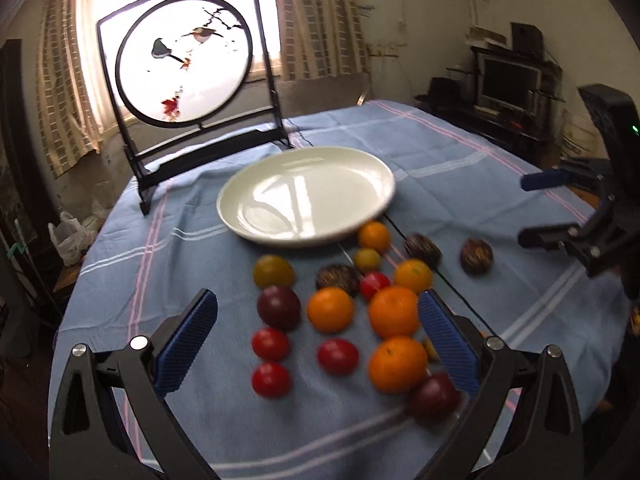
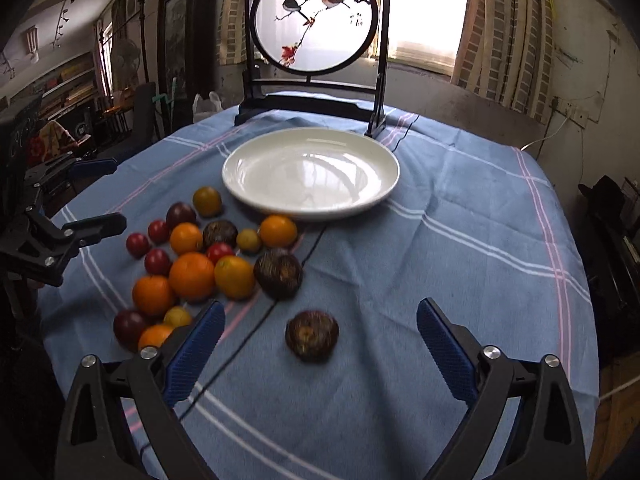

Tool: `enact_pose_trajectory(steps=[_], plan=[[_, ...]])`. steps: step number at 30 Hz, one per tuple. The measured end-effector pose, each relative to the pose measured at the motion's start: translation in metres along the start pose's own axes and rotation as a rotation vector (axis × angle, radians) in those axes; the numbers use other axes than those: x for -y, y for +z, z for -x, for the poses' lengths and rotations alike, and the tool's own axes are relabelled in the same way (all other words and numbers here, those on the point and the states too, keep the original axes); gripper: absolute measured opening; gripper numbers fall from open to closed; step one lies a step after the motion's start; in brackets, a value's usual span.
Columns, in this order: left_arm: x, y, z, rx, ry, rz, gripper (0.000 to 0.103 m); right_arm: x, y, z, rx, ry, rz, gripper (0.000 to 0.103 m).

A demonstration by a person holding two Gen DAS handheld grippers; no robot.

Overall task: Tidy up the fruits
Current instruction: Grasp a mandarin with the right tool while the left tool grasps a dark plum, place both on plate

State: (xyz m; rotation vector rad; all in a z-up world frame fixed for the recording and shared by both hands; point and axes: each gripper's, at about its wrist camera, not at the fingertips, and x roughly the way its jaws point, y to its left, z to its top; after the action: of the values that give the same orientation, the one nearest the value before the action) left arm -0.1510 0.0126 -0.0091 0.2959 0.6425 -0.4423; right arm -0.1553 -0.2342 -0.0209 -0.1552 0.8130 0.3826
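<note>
An empty white plate (image 1: 308,196) (image 2: 312,172) sits mid-table on a blue checked cloth. In front of it lies a cluster of fruits: oranges (image 1: 394,311) (image 2: 192,275), small red ones (image 1: 338,356), dark purple ones (image 1: 279,307) and brown mottled ones (image 1: 338,278) (image 2: 279,273). My left gripper (image 1: 318,304) (image 2: 104,196) hangs open over the cluster, with several fruits in the gap and none touched. My right gripper (image 2: 320,312) (image 1: 536,208) is open too. A lone brown mottled fruit (image 2: 312,335) (image 1: 476,256) lies on the cloth between its fingers, clear of both pads.
A black-framed round screen painted with birds (image 1: 184,60) (image 2: 316,20) stands at the table's back edge behind the plate. A thin dark cord (image 2: 256,320) crosses the cloth. Bare cloth (image 2: 460,240) spreads to the right of the fruits. Furniture surrounds the table.
</note>
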Motion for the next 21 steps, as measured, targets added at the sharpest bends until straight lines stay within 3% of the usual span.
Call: enact_pose_trajectory(steps=[2, 5, 8, 13, 14, 15, 21], plan=[[0.012, -0.017, 0.006, -0.043, -0.088, -0.026, 0.099, -0.005, -0.014, 0.0, -0.04, 0.114, -0.031, 0.068], [0.033, -0.041, 0.007, -0.101, -0.177, -0.056, 0.099, -0.035, -0.024, -0.007, -0.079, 0.194, 0.046, 0.066], [0.041, -0.05, 0.004, -0.133, -0.193, -0.064, 0.099, -0.067, -0.022, -0.019, -0.105, 0.246, 0.131, 0.066], [0.036, -0.054, 0.001, -0.16, -0.201, -0.044, 0.099, -0.092, -0.016, -0.042, -0.151, 0.279, 0.192, 0.066], [0.035, -0.054, 0.001, -0.167, -0.203, -0.041, 0.099, -0.094, -0.016, -0.045, -0.154, 0.272, 0.206, 0.063], [0.035, -0.055, -0.001, -0.175, -0.206, -0.035, 0.099, -0.096, -0.015, -0.049, -0.167, 0.272, 0.218, 0.044], [0.039, -0.048, -0.022, -0.208, -0.229, -0.021, 0.095, -0.081, -0.011, -0.028, -0.131, 0.252, 0.203, 0.042]])
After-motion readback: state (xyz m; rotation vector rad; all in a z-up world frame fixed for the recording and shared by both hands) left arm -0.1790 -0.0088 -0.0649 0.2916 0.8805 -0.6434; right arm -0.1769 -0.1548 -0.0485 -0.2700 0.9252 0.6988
